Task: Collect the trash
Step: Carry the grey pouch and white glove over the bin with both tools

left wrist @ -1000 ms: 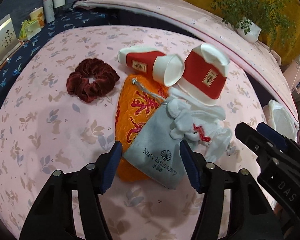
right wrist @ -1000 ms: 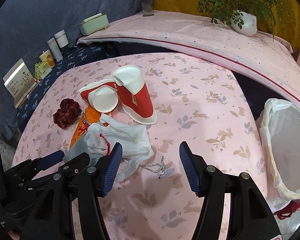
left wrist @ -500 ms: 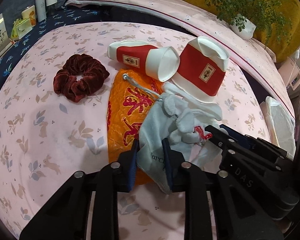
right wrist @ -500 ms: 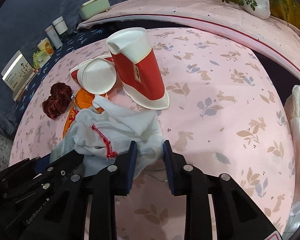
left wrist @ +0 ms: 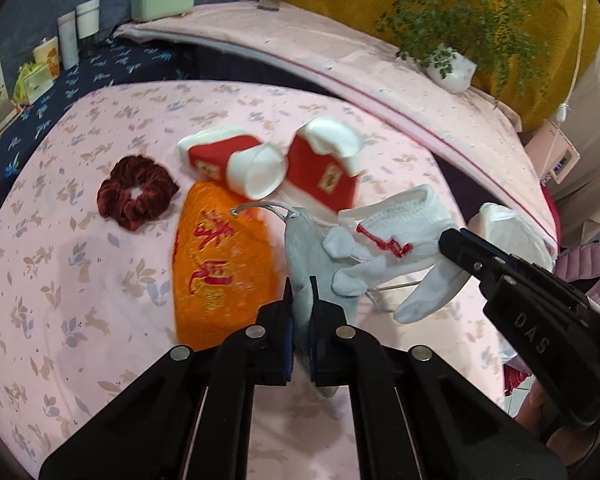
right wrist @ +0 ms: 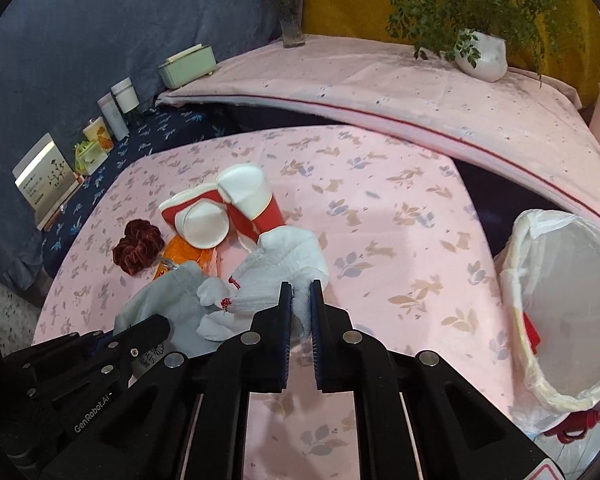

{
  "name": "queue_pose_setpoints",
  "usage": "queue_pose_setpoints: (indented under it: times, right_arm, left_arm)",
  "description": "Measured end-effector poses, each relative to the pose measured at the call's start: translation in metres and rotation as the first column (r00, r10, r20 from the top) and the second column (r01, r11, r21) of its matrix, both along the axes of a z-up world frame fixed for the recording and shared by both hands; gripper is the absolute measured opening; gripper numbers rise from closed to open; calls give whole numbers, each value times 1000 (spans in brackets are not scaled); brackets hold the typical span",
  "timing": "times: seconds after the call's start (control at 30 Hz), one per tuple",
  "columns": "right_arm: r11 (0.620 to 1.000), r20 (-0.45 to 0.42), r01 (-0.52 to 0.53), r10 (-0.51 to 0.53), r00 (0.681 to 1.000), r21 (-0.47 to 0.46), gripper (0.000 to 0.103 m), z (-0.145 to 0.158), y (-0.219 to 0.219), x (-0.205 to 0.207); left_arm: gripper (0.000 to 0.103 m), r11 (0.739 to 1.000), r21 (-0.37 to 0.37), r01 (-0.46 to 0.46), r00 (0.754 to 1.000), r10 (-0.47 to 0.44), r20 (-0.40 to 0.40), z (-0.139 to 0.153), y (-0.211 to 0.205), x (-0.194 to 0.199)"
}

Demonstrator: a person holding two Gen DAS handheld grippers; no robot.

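My left gripper (left wrist: 301,300) pinches the grey pouch (left wrist: 306,252). My right gripper (right wrist: 298,300) is closing on the white glove (right wrist: 278,268) (both limp, light; fabric edges grip best).

On the bench (right wrist: 380,216), two cups (right wrist: 224,208) lie centre-left; the scrunchie (right wrist: 137,245) lies left of them. Pouch (right wrist: 172,300) and glove (right wrist: 276,276) sit lower centre. The bin (right wrist: 560,312) stands at right.
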State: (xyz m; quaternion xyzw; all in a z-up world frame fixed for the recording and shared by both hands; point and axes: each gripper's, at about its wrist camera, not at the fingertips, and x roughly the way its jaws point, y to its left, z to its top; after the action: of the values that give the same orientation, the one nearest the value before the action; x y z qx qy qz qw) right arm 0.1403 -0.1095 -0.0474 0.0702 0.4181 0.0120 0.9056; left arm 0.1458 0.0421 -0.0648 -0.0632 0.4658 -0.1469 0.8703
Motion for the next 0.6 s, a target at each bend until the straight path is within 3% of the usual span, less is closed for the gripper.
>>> queue_pose_setpoints:
  times: [0.3, 0.6]
  right_arm:
    - [994, 90, 110, -108, 990, -10, 9, 47, -63, -32]
    - [973, 129, 231, -227, 965, -21, 9, 59, -132, -62]
  left_arm:
    - [4, 995, -15, 96, 992, -94, 80, 47, -59, -14]
    - [5, 981, 5, 193, 974, -192, 123, 67, -127, -27]
